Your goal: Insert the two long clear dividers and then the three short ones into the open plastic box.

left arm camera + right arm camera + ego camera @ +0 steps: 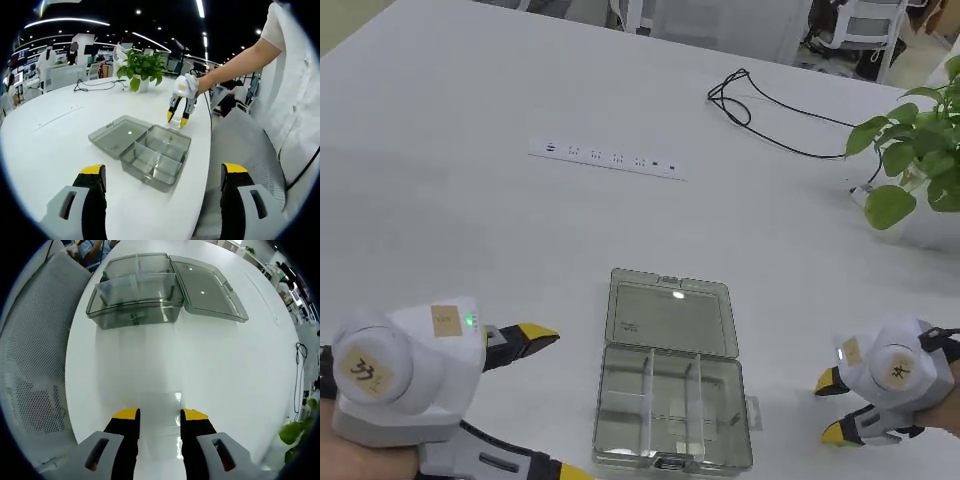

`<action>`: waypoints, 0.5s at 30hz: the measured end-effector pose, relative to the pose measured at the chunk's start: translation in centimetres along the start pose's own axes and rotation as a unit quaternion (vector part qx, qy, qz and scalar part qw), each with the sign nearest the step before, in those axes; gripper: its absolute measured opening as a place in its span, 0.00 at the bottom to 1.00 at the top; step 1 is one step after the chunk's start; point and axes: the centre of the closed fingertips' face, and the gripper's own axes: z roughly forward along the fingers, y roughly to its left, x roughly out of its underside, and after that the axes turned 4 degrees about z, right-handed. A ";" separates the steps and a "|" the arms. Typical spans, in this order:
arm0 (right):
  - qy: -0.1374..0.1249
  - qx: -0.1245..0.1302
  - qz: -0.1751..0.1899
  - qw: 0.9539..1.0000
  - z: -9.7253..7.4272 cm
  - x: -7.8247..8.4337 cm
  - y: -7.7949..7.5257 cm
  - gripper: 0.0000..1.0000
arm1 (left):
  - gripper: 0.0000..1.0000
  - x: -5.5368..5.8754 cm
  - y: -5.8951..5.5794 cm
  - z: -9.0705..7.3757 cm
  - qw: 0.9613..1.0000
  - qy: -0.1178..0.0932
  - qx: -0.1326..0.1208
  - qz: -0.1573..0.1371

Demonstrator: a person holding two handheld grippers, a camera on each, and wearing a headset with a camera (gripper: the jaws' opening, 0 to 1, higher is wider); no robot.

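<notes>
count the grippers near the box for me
2. The left gripper is to the left of the open plastic box, with its jaws wide apart. The right gripper is to the right of the box, also open. Neither holds anything.

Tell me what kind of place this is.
Probably an open-plan office: a large white table carrying a power strip and a potted plant, a mesh office chair beside it, and strip ceiling lights overhead.

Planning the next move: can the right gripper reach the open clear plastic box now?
Probably yes: the right gripper, jaws open, sits beside the open clear plastic box, only white tabletop between them.
</notes>
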 end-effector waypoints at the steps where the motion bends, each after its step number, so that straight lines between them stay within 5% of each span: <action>1: 0.001 0.003 -0.001 1.000 0.0 0.0 0.0 0.33 | 0.97 -0.1 0.0 0.0 1.000 -0.001 0.000 0.001; 15: -0.047 0.050 0.032 0.997 -3.3 -1.8 -0.5 0.33 | 0.97 -0.5 0.1 -0.3 1.000 -0.002 0.000 0.007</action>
